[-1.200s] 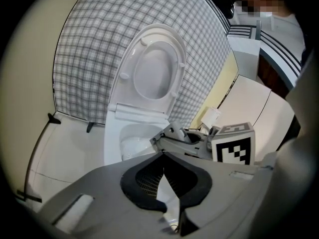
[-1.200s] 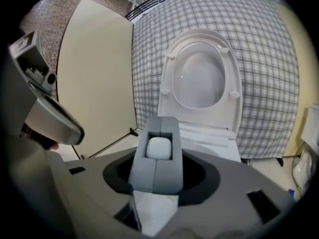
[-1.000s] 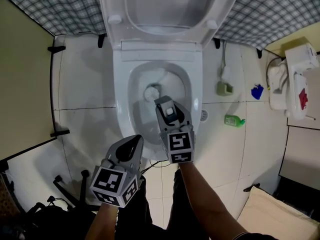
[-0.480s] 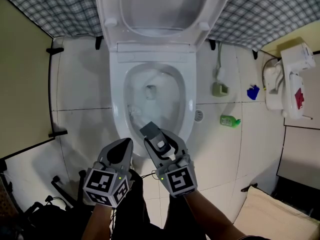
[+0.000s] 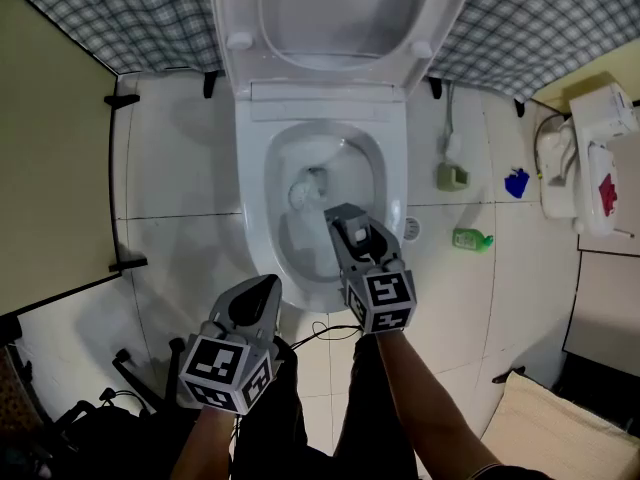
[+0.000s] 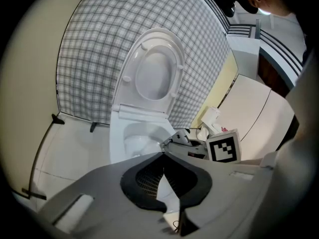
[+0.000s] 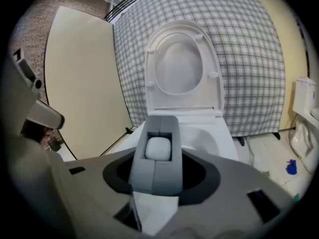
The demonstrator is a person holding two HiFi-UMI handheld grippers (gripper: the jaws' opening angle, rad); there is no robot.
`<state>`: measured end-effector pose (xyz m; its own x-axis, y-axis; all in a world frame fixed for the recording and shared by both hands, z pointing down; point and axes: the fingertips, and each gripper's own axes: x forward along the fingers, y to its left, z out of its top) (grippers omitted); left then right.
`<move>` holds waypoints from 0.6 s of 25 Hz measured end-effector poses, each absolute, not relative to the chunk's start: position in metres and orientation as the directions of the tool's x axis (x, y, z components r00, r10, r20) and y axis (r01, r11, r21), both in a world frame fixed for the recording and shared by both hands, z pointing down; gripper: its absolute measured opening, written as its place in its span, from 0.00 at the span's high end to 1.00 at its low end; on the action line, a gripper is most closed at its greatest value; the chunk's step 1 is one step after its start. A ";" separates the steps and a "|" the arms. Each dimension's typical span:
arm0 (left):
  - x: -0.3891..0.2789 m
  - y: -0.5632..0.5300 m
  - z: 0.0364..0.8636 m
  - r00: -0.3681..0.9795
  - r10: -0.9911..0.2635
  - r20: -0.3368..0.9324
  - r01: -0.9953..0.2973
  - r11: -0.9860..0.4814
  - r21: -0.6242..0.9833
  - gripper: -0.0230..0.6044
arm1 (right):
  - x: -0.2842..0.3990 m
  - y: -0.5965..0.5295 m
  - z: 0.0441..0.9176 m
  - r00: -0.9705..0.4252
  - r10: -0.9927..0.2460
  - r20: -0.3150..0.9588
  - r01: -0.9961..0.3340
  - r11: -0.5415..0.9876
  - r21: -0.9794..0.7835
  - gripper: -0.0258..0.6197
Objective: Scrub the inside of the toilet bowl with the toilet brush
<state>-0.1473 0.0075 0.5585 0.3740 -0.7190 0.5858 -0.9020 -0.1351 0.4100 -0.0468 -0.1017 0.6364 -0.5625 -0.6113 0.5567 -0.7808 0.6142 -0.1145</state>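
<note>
BATHROOM, SEEN FROM ABOVE: A white toilet stands on a white tiled floor (image 5: 170,168) against a blue-grey checked wall (image 5: 100,8), with a beige panel (image 5: 50,168) along the left side. The toilet's lid (image 5: 335,8) is tipped up, and the toilet bowl (image 5: 252,208) is open below it.

The person's right tool (image 5: 352,236) is clamped on the grey, white-capped handle of the toilet brush (image 5: 345,223) over the near right part of the bowl. The brush's long axis runs from that handle forward and down into the bowl. Its bristle head (image 5: 306,190) points at the bottom of the basin, low inside and near the middle.

The left tool (image 5: 265,286) hangs just in front of the bowl's near rim with its jaws together at the tips and nothing between them.

A green bottle (image 5: 470,239) and a small blue object (image 5: 516,183) lie on the tiles to the right.

The brush's shaft is hidden behind the right tool in the head view, and the bristle head is blurred. In the right gripper view only the handle end shows, covering the rest of the brush. A white fixture (image 5: 590,158) at the far right is cut off by the frame's edge, and dark cables (image 5: 130,378) at the lower left are hard to make out.
</note>
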 end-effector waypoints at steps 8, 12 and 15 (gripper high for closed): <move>-0.149 0.019 0.552 0.376 -0.720 0.583 -0.903 -0.146 0.403 0.98 | -0.049 -0.074 0.623 -0.609 -0.560 0.562 -0.721 0.685 -0.098 0.66; -0.147 0.026 0.554 0.375 -0.716 0.588 -0.903 -0.140 0.406 0.98 | -0.042 -0.025 0.594 -0.663 -0.484 0.571 -0.651 0.749 -0.121 0.66; -0.144 0.029 0.556 0.379 -0.708 0.596 -0.902 -0.140 0.407 0.98 | -0.036 -0.005 0.576 -0.684 -0.448 0.575 -0.645 0.740 -0.191 0.66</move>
